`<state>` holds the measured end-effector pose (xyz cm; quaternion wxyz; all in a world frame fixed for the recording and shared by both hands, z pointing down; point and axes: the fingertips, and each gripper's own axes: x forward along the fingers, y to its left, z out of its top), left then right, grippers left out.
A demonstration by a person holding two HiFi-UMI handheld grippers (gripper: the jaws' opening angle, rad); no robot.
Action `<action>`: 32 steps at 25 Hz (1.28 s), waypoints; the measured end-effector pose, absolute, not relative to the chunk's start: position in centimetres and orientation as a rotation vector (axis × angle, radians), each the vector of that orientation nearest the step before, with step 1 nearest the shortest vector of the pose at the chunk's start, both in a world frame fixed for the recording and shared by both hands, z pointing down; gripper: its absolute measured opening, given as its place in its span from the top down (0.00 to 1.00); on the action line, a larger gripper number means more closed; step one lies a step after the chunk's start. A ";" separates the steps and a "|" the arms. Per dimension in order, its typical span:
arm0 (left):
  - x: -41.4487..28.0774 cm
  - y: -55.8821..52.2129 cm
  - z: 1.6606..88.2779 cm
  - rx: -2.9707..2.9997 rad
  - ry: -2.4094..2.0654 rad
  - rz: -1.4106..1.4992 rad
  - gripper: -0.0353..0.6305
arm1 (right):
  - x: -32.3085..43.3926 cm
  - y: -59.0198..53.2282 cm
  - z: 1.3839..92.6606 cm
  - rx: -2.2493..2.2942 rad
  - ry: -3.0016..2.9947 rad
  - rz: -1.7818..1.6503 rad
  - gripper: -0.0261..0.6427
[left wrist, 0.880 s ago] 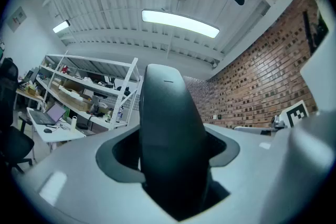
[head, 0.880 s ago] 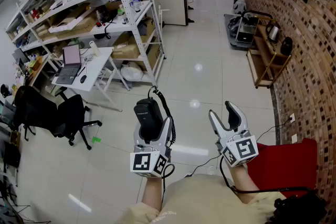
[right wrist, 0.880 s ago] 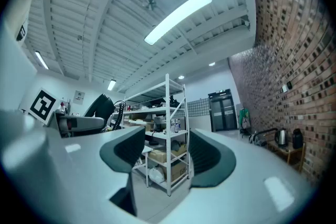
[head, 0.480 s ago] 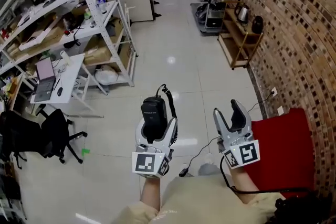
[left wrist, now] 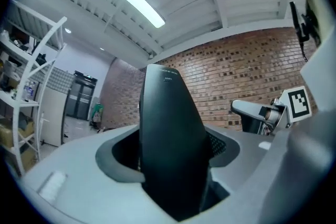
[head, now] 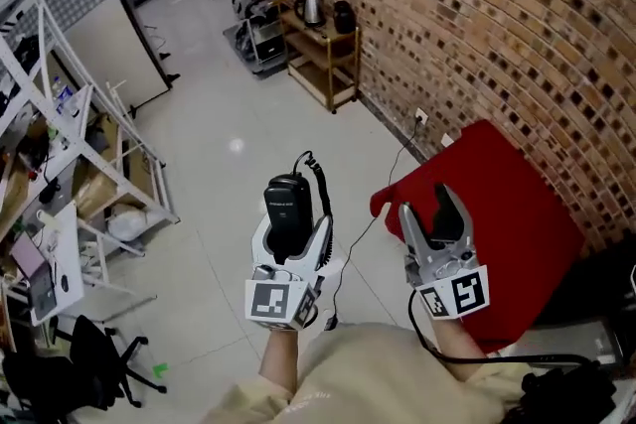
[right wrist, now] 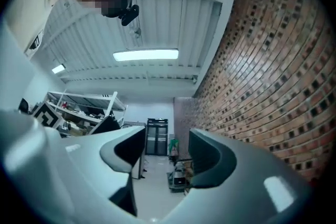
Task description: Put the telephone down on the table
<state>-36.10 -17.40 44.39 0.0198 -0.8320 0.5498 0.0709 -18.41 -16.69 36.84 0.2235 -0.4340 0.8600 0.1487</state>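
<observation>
While the person is standing in the open room, the left gripper [head: 290, 238] at the lower middle of the head view is clamping the black telephone [head: 287, 213] upright. In the left gripper view the handset [left wrist: 170, 149] is filling the narrow gap, with both jaws pressing on its sides. Its coiled cord [head: 316, 176] is looping off the top and trailing down toward the tiled floor [head: 229, 164]. Just right of it, the right gripper [head: 429, 218] is pointing upward with its jaws standing well apart. The right gripper view [right wrist: 167, 157] is showing only the distant room between them, so it is carrying nothing.

Under and beyond that right gripper, a red surface [head: 507, 213] is lying against the brick wall [head: 477, 15] at the right of the frame; this is probably the table meant. Farther off, a wooden rack [head: 323, 65] is standing along the wall in the upper middle, and metal shelving [head: 60, 144] is running down the left edge.

The carrying step seems to be under way, with the telephone in the air and well apart from the red surface. The next move is likely calling for swinging the left gripper rightward over that surface, lowering the handset until it is resting flat, and only then spreading the jaws.
</observation>
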 end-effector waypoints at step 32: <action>23.0 -12.4 45.6 -3.123 0.497 0.151 0.47 | 36.4 1.7 41.8 -2.174 1.687 0.302 0.59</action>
